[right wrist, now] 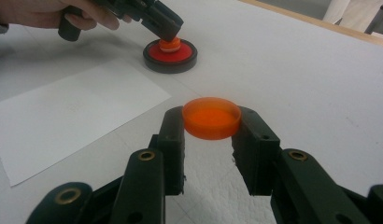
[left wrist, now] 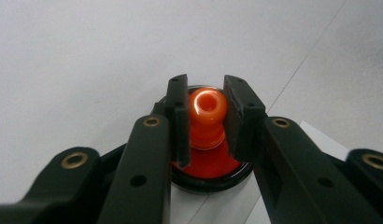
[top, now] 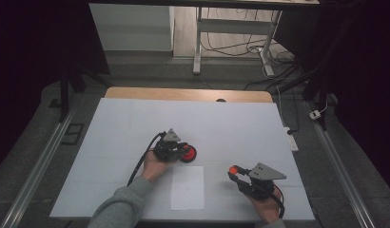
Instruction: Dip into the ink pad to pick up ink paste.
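A round black-rimmed dish with a red inside (top: 189,154) sits on the white table cover (top: 126,128), left of centre. An orange knob (left wrist: 207,109) stands upright in that dish (left wrist: 206,169). My left gripper (left wrist: 206,116) is shut on the knob, one pad pressing on each side. In the high view the left gripper (top: 181,148) reaches in from the left. My right gripper (right wrist: 211,128) is shut on a shallow orange round cap (right wrist: 211,116) and holds it just above the table. That cap (top: 233,168) and the right gripper (top: 235,173) are at the front right.
A white sheet of paper (top: 187,187) lies flat between the two hands, near the front edge. In the right gripper view the paper (right wrist: 63,112) lies left of the jaws and the dish (right wrist: 170,55) sits beyond it. A wooden table edge (top: 188,94) borders the back.
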`<state>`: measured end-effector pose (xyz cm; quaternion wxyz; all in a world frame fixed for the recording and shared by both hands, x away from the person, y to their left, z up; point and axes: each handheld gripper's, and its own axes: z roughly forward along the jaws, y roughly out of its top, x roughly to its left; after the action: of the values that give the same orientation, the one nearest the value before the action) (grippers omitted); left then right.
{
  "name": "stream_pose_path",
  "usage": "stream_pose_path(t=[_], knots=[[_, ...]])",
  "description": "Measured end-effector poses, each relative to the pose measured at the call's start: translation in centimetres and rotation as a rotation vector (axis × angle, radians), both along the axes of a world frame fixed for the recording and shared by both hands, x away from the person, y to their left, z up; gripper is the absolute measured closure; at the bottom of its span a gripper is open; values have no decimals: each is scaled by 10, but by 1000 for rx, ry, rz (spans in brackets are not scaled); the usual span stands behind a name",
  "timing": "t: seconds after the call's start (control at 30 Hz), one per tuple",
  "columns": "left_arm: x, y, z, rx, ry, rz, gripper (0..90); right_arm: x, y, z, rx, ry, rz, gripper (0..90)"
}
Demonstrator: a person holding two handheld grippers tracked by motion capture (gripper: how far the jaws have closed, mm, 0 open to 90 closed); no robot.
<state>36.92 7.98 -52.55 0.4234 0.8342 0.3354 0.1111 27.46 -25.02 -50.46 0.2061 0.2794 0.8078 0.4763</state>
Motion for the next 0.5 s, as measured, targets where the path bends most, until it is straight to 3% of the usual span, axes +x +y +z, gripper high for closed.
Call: stream_pose_path(t=[0.5], knots=[[-2,-4,0,49,-29,-13,731,1,0,0,2,1,1,644]])
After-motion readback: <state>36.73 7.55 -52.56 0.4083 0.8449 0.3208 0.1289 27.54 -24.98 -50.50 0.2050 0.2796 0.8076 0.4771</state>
